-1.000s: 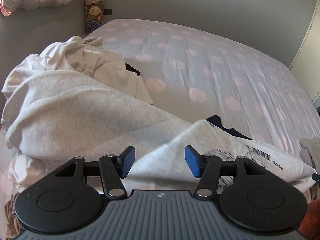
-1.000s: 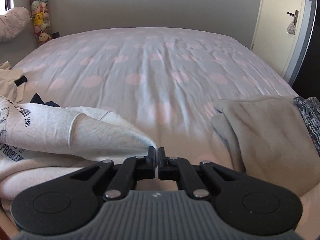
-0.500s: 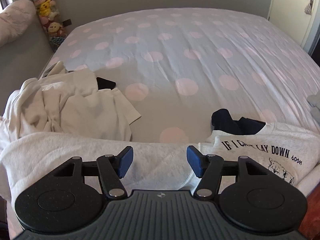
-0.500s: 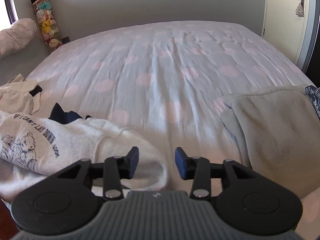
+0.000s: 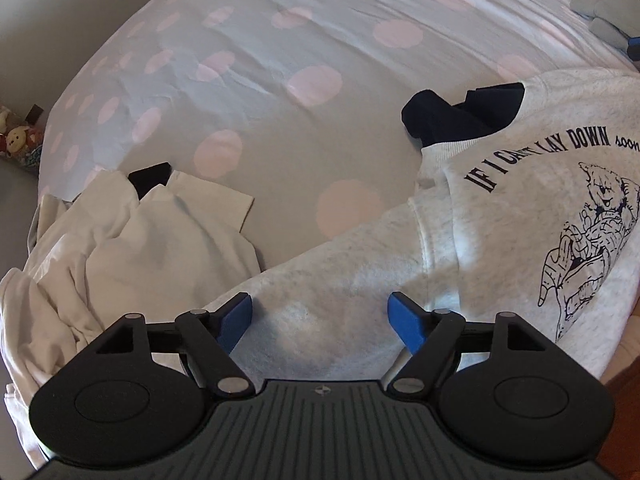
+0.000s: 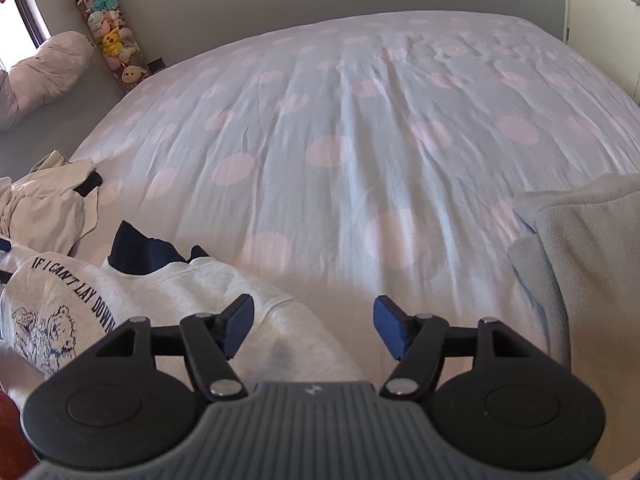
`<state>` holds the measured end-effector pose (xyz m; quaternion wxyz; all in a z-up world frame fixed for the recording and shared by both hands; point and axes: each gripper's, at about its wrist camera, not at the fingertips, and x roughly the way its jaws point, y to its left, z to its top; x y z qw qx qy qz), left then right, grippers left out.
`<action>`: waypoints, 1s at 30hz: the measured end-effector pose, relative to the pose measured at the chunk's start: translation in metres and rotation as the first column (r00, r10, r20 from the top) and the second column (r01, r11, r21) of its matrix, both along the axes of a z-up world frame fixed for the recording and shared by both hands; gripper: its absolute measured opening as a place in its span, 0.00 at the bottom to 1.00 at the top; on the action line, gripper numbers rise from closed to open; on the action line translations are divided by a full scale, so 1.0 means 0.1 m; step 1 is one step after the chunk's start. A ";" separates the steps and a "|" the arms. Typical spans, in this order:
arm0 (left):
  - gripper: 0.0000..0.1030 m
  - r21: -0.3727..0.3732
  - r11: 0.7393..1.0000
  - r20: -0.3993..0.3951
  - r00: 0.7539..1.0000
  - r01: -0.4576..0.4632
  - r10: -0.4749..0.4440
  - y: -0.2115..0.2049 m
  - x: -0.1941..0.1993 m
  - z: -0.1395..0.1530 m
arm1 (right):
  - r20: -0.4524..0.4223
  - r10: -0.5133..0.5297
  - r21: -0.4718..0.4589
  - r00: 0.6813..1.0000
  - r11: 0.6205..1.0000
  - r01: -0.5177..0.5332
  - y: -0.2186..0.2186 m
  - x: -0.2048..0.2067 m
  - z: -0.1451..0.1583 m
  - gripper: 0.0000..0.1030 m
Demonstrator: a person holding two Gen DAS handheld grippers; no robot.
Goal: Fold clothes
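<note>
A light grey sweatshirt [image 5: 500, 220] with dark lettering and a bear print lies at the near edge of the bed; it also shows in the right wrist view [image 6: 168, 296]. My left gripper [image 5: 320, 320] is open and empty, just above its left sleeve. My right gripper [image 6: 312, 328] is open and empty, above the sweatshirt's right end and the sheet. A dark navy garment [image 5: 452, 114] pokes out from under the collar; it also shows in the right wrist view [image 6: 140, 250].
The bed has a pale sheet with pink dots [image 6: 360, 120]. A crumpled cream garment [image 5: 132, 252] lies at the left. A folded grey fleece [image 6: 588, 248] sits at the right edge. Stuffed toys [image 6: 108, 40] and a pillow [image 6: 44, 76] are at the far left.
My right gripper opened and let go of the sweatshirt's sleeve, which now lies on the bed. The left gripper stayed open and swung right over the sweatshirt, which now lies flatter.
</note>
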<state>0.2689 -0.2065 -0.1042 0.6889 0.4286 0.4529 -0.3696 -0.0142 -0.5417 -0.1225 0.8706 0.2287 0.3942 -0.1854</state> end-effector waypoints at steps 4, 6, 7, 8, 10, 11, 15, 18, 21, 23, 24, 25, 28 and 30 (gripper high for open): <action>0.72 0.035 0.999 -0.057 0.998 0.000 0.002 -0.07 0.06 -0.27 | -0.041 0.041 0.100 0.998 0.994 -0.037 -0.19 0.26 -0.20 0.72; 0.72 0.046 0.999 -0.087 0.996 -0.016 0.020 -0.08 0.09 -0.39 | -0.056 0.065 0.168 0.996 0.984 -0.054 -0.24 0.37 -0.33 0.72; 0.72 0.048 0.999 -0.106 0.994 -0.025 0.030 -0.07 0.10 -0.44 | -0.060 0.077 0.209 0.995 0.976 -0.063 -0.25 0.41 -0.39 0.72; 0.70 0.050 0.998 -0.125 0.991 -0.035 0.041 -0.07 0.12 -0.50 | -0.062 0.089 0.241 0.994 0.968 -0.071 -0.24 0.43 -0.44 0.72; 0.64 0.041 0.998 -0.156 0.986 -0.055 0.061 -0.04 0.12 -0.57 | -0.064 0.109 0.288 0.992 0.954 -0.086 -0.19 0.46 -0.53 0.71; 0.57 0.037 0.997 -0.161 0.985 -0.061 0.066 -0.03 0.11 -0.59 | -0.062 0.116 0.303 0.991 0.949 -0.092 -0.16 0.46 -0.55 0.65; 0.31 0.019 0.997 -0.180 0.980 -0.081 0.083 -0.01 0.05 -0.64 | -0.038 0.126 0.323 0.991 0.940 -0.108 -0.04 0.45 -0.56 0.41; 0.11 0.002 0.997 -0.152 0.985 -0.077 0.076 -0.04 -0.05 -0.61 | -0.021 0.130 0.280 0.991 0.953 -0.119 0.04 0.41 -0.47 0.22; 0.06 -0.014 0.996 -0.128 0.988 -0.092 0.089 -0.05 -0.09 -0.52 | 0.011 0.118 0.233 0.993 0.965 -0.117 0.09 0.34 -0.33 0.12; 0.06 -0.039 0.995 -0.122 0.989 -0.094 0.088 -0.03 -0.11 -0.42 | 0.036 0.123 0.215 0.992 0.968 -0.128 0.10 0.29 -0.22 0.08; 0.06 -0.054 0.993 -0.122 0.988 -0.100 0.093 -0.01 -0.12 -0.36 | 0.049 0.127 0.203 0.991 0.970 -0.134 0.12 0.27 -0.16 0.08; 0.06 -0.073 0.992 -0.131 0.987 -0.106 0.096 0.01 -0.13 -0.30 | 0.062 0.131 0.191 0.989 0.972 -0.140 0.13 0.25 -0.10 0.06; 0.07 -0.105 0.989 -0.125 0.988 -0.104 0.090 0.03 -0.19 -0.15 | 0.099 0.141 0.143 0.985 0.978 -0.154 0.19 0.14 0.11 0.05; 0.11 -0.120 0.988 -0.111 0.990 -0.097 0.084 0.03 -0.23 -0.06 | 0.121 0.155 0.119 0.981 0.978 -0.169 0.25 0.03 0.25 0.05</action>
